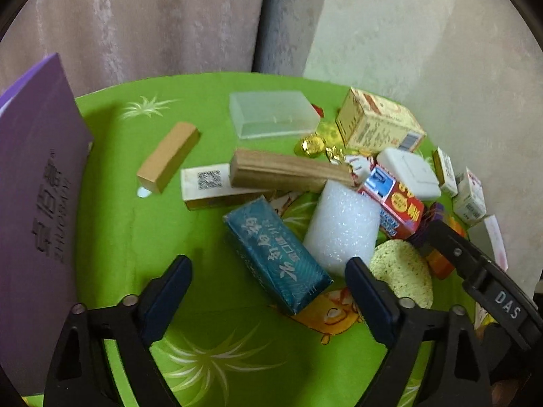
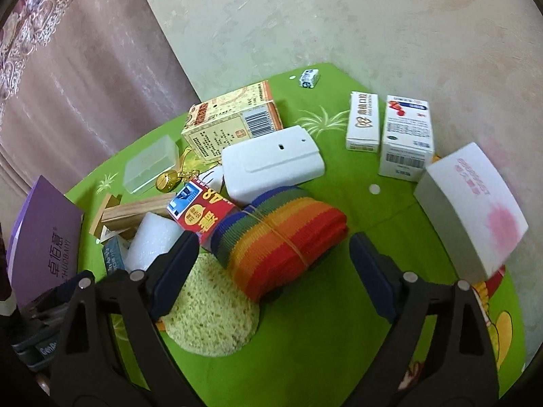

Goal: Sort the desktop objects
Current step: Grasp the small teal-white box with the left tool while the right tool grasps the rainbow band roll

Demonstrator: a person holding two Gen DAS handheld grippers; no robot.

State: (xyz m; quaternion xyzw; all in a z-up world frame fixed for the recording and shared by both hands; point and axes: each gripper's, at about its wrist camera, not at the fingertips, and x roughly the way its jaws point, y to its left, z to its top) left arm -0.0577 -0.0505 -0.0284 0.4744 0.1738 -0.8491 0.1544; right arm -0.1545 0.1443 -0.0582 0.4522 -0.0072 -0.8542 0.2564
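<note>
Glossy green table [image 1: 142, 244] bears porous round sponge [image 2: 212, 318].

Your left gripper [image 1: 268, 291] has black triangular frames, silver screws and dark blue pads [image 1: 166, 302]. Your right gripper [image 2: 273, 273] looks identical.

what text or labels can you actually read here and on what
"ZHUOBAIYI", under large Chinese characters: purple box.
"DAS": black arm of the right gripper, seen in the left wrist view.
"48", upside down: red box.
QR code, no legible words: white and tan box.
Large Chinese characters, not transcribed: teal box.
Pink lettering, blurred: white and pink box.
Fine print and barcodes, too small: yellow carton, two white medicine boxes.
</note>
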